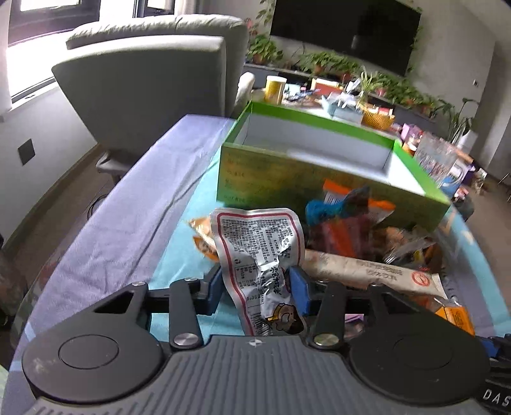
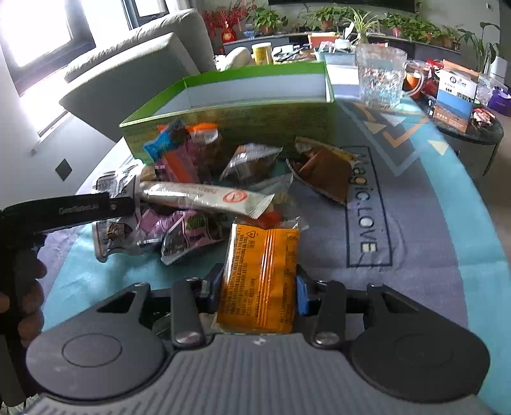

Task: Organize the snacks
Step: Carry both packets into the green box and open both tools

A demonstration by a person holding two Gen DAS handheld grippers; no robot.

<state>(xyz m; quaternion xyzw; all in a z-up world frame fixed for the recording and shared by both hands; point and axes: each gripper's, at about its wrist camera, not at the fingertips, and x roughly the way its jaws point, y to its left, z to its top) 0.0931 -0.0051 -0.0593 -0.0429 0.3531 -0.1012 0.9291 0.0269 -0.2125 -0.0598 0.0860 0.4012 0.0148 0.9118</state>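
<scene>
Pinching crinkled foil packet: left gripper; right gripper clamps flat orange packet (glossy film).

A home living room, it seems: grey sofa far left, wall television, potted plants behind.

Daylight floods in from blown-out windows at upper left; both fisheye views bend strongly at the edges, and the green cardboard box looks motion-blurred.
</scene>
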